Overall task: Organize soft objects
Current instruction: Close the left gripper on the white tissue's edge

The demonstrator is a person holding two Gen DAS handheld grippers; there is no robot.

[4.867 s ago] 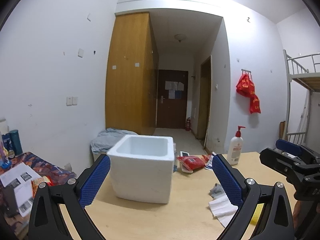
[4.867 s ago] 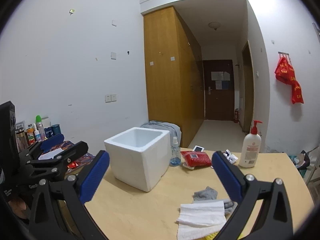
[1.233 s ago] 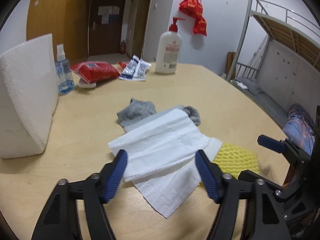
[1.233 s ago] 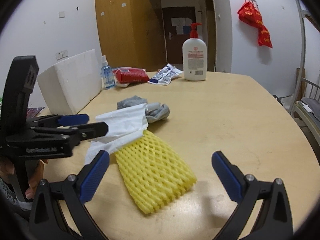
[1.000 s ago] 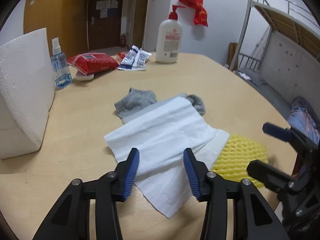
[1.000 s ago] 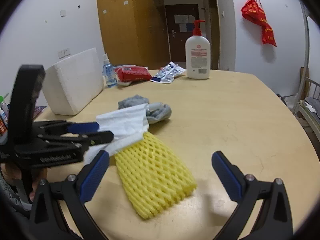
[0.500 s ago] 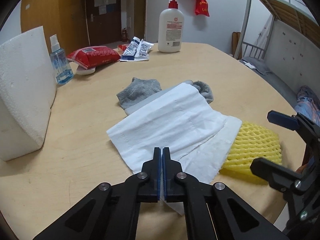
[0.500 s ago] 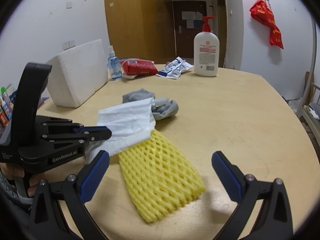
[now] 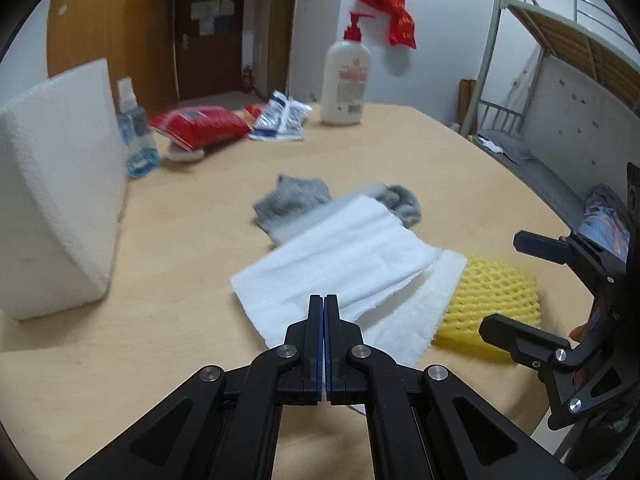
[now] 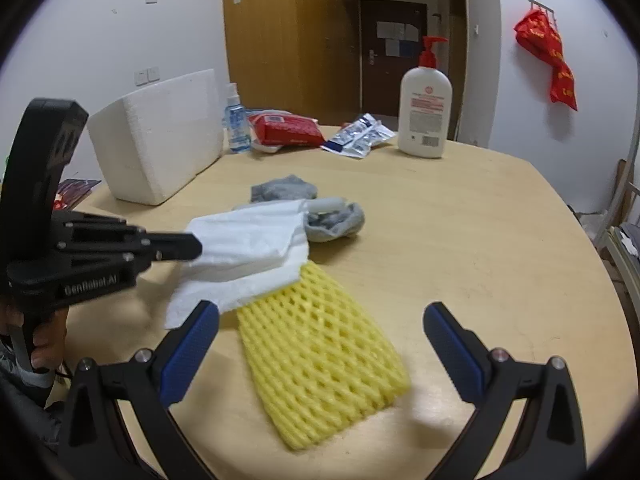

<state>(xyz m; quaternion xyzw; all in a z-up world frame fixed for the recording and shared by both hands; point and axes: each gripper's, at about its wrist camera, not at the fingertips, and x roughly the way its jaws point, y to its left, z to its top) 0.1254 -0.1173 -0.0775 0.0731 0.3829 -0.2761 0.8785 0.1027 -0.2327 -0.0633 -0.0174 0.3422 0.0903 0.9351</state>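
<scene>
Before you on the table (image 10: 500, 240), the tissue (image 10: 248, 248) lies over the sock (image 10: 336, 220) behind and the net (image 10: 320, 360) in front. The box (image 10: 160, 136) sits far left, the bottle (image 10: 426, 116) at the back.

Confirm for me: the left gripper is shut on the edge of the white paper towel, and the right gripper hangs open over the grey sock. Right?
Not quite. The right gripper hangs open over the yellow foam mesh sleeve, not the grey sock, as the right wrist view shows. The left gripper is shut on the edge of the white paper towel.
</scene>
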